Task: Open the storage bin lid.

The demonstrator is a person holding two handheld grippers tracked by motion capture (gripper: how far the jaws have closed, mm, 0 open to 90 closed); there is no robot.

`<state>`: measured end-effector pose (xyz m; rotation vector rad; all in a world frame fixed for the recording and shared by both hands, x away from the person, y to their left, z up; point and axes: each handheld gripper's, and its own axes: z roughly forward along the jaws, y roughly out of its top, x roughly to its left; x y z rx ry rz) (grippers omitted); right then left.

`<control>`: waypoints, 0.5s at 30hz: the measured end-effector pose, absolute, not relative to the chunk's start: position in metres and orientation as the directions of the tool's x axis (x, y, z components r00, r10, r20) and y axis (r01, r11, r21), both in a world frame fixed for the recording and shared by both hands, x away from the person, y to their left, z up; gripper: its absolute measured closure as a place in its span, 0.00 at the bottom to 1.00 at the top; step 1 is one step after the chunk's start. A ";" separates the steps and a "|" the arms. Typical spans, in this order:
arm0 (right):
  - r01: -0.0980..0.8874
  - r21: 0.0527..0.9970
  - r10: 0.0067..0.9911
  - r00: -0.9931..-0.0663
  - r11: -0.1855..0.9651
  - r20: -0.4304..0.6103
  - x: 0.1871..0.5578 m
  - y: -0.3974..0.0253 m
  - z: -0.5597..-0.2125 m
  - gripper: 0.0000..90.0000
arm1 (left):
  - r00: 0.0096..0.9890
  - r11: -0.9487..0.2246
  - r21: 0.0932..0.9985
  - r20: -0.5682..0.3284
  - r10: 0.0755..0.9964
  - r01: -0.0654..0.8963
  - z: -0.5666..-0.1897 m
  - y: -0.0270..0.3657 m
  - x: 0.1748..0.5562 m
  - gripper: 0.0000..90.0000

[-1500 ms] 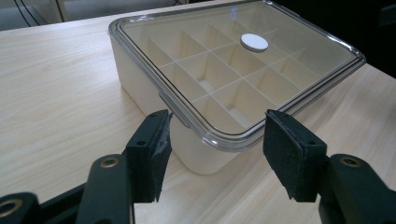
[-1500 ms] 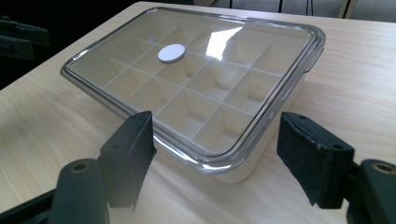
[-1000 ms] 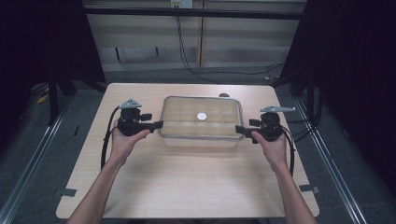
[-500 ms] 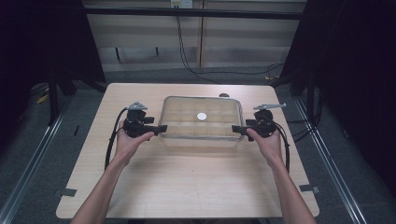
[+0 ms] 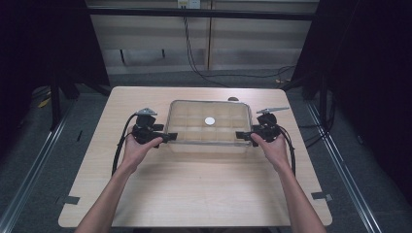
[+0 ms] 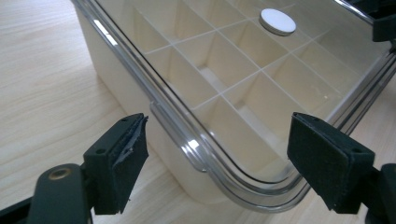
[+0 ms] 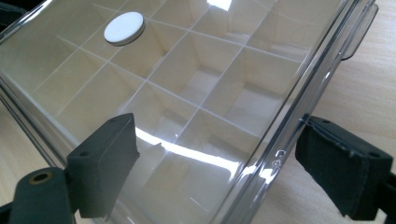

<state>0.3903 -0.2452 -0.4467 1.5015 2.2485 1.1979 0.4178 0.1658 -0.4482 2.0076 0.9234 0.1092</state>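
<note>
**Box flanked by two open grippers**

A clear box (image 5: 209, 127) with a see-through lid (image 6: 243, 70) is seen at the middle of the table (image 5: 194, 194), toward its far half. Its inside is divided by pale walls into a grid of compartments, and a white disc (image 5: 210, 121) sits on the lid near the centre.

The left gripper (image 5: 165, 138) is held at the box's left end, at the near corner. In the left gripper view its jaws are spread wide — the lid's rounded corner and the rim lie between them, and neither pad is seen touching the plastic. A small tab on the rim (image 6: 175, 135) shows just past the left jaw. Nothing is grasped.

The right gripper (image 5: 243, 136) is held at the box's right end, also toward the near corner. In the right gripper view its jaws are likewise parted — one is over the lid, the other outside the rim over bare wood, with the lid's edge running between them. Contact cannot be made out, and nothing is clamped.

Each gripper is held in one hand, the left hand (image 5: 136, 150) and the right hand (image 5: 272, 150), with both forearms entering from the near edge. Black cables trail from both grippers across the table.
</note>
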 end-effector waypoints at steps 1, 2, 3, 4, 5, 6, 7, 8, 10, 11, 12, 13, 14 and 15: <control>0.693 0.704 0.839 -0.470 0.159 0.273 0.391 -0.245 -0.447 0.14 | 0.718 -0.320 0.760 -0.263 0.644 0.566 -0.449 0.165 0.418 0.22; 0.697 0.700 0.839 -0.467 0.155 0.280 0.392 -0.245 -0.448 0.14 | 0.717 -0.316 0.758 -0.272 0.642 0.571 -0.449 0.165 0.419 0.22; 0.700 0.698 0.837 -0.468 0.155 0.283 0.394 -0.244 -0.448 0.14 | 0.718 -0.319 0.755 -0.274 0.640 0.573 -0.449 0.164 0.420 0.22; 0.703 0.695 0.837 -0.465 0.151 0.288 0.394 -0.244 -0.448 0.13 | 0.718 -0.317 0.753 -0.282 0.636 0.577 -0.450 0.163 0.420 0.21; 0.703 0.695 0.837 -0.465 0.151 0.288 0.394 -0.244 -0.448 0.13 | 0.718 -0.317 0.753 -0.282 0.636 0.577 -0.450 0.163 0.420 0.21; 0.708 0.691 0.835 -0.463 0.146 0.298 0.396 -0.244 -0.449 0.13 | 0.718 -0.313 0.752 -0.290 0.633 0.580 -0.451 0.162 0.421 0.21; 0.709 0.690 0.834 -0.462 0.144 0.301 0.397 -0.243 -0.450 0.12 | 0.720 -0.315 0.750 -0.295 0.629 0.582 -0.451 0.162 0.422 0.20; 0.709 0.690 0.834 -0.462 0.144 0.301 0.397 -0.243 -0.450 0.12 | 0.720 -0.315 0.750 -0.295 0.629 0.582 -0.451 0.162 0.422 0.20; 0.712 0.689 0.836 -0.456 0.136 0.306 0.399 -0.241 -0.451 0.10 | 0.717 -0.315 0.738 -0.314 0.623 0.597 -0.451 0.160 0.422 0.19; 0.712 0.689 0.838 -0.453 0.134 0.305 0.399 -0.241 -0.451 0.10 | 0.715 -0.320 0.729 -0.320 0.622 0.605 -0.451 0.159 0.422 0.18; 0.714 0.687 0.843 -0.447 0.134 0.300 0.400 -0.239 -0.451 0.10 | 0.713 -0.320 0.729 -0.319 0.624 0.605 -0.451 0.158 0.422 0.18; 0.713 0.688 0.842 -0.447 0.133 0.301 0.400 -0.239 -0.451 0.10 | 0.714 -0.321 0.727 -0.320 0.623 0.607 -0.451 0.158 0.423 0.18; 0.714 0.688 0.843 -0.446 0.132 0.301 0.400 -0.239 -0.451 0.10 | 0.715 -0.320 0.727 -0.325 0.619 0.607 -0.452 0.158 0.423 0.18; 0.712 0.689 0.845 -0.447 0.136 0.295 0.400 -0.239 -0.451 0.10 | 0.714 -0.317 0.726 -0.330 0.618 0.610 -0.452 0.159 0.423 0.18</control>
